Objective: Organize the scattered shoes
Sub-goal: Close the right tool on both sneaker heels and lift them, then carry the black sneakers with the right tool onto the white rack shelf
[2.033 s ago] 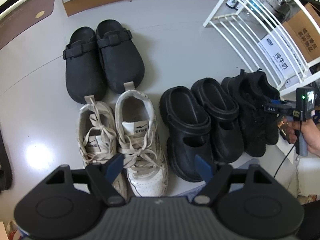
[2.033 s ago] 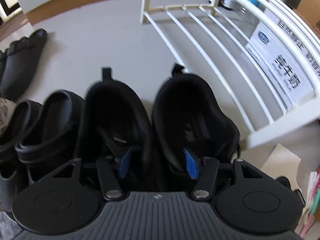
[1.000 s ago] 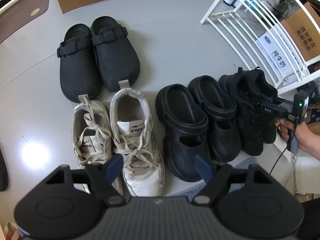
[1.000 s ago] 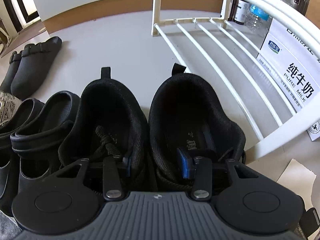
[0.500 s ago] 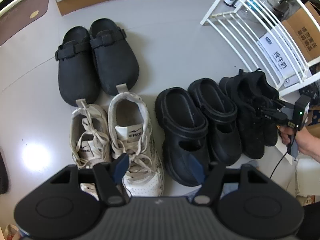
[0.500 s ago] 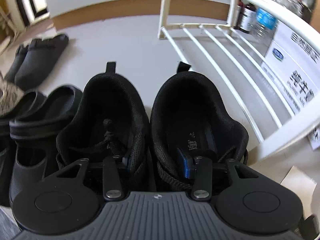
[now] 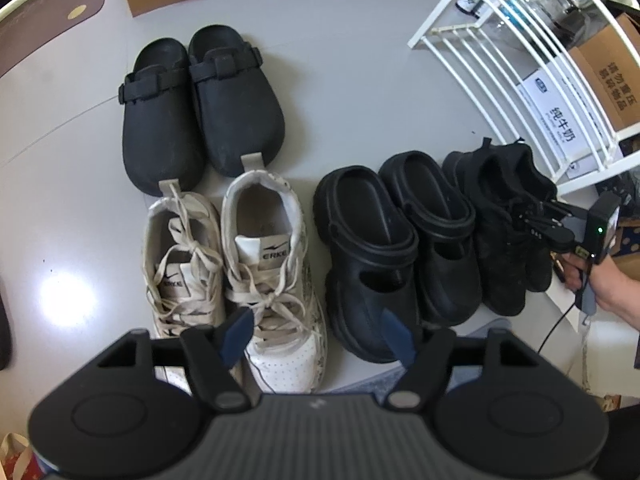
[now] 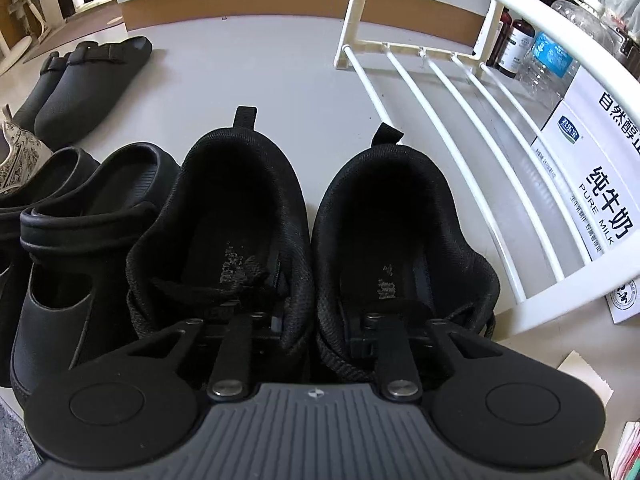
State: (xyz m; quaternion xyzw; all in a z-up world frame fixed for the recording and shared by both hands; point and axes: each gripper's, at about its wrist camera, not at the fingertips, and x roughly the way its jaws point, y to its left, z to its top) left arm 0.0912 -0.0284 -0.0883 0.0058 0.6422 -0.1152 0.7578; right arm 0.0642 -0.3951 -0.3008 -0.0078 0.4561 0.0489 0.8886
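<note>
All four pairs sit side by side on the floor [image 7: 360, 92]: black clogs [image 7: 200, 104] at the back, white sneakers [image 7: 236, 256] in front of them, chunky black sandals [image 7: 396, 248] to their right, and black sneakers [image 8: 304, 236] last, next to the white rack [image 8: 460, 120], so it already looks pretty organized. The right gripper [image 8: 308, 316] is down in the black sneakers with one finger inside each shoe, pinching the two inner walls together, probably so the pair moves as one. The left gripper [image 7: 316, 334] hangs above the white sneakers with its fingers apart, holding nothing.
</note>
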